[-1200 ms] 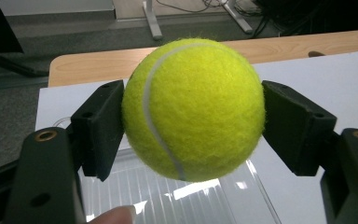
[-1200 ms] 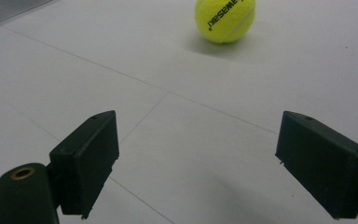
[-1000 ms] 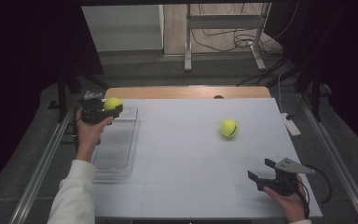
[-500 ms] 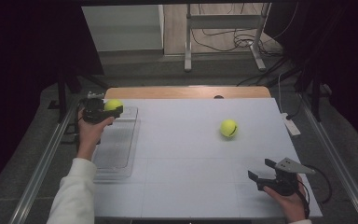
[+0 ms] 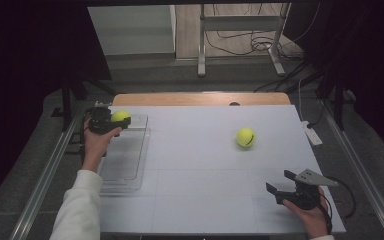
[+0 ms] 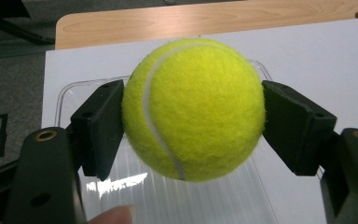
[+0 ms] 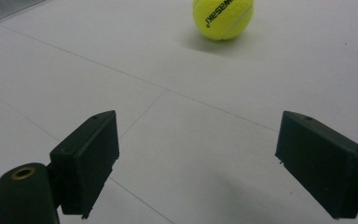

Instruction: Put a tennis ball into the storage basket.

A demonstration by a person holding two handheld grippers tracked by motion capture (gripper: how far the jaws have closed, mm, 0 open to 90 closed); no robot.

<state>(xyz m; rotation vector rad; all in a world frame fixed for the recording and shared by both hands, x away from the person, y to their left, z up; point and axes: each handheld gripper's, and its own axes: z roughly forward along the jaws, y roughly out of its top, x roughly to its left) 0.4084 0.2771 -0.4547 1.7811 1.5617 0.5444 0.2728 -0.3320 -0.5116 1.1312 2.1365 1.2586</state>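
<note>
The high view looks forward and down over the whole table (image 5: 200, 165). Each gripper view sits close above it; the right one shares the far-right tennis ball (image 7: 223, 17) (image 5: 245, 137).

A recording booth in a robotics lab is showing itself here rather than any home or shop. A white table (image 5: 200, 165) with a wooden far edge is standing between metal floor rails (image 5: 42, 175), and black curtains (image 5: 30, 55) are closing off both sides. Beyond the table, cables (image 5: 240, 42) are trailing across the floor around the legs of a metal stand (image 5: 202, 45), beside a white cabinet (image 5: 130, 30). A power strip (image 5: 312, 134) is lying at the table's right edge. The bare, gridded tabletop and dark surround are pointing to a controlled setup for filming handling trials.
</note>
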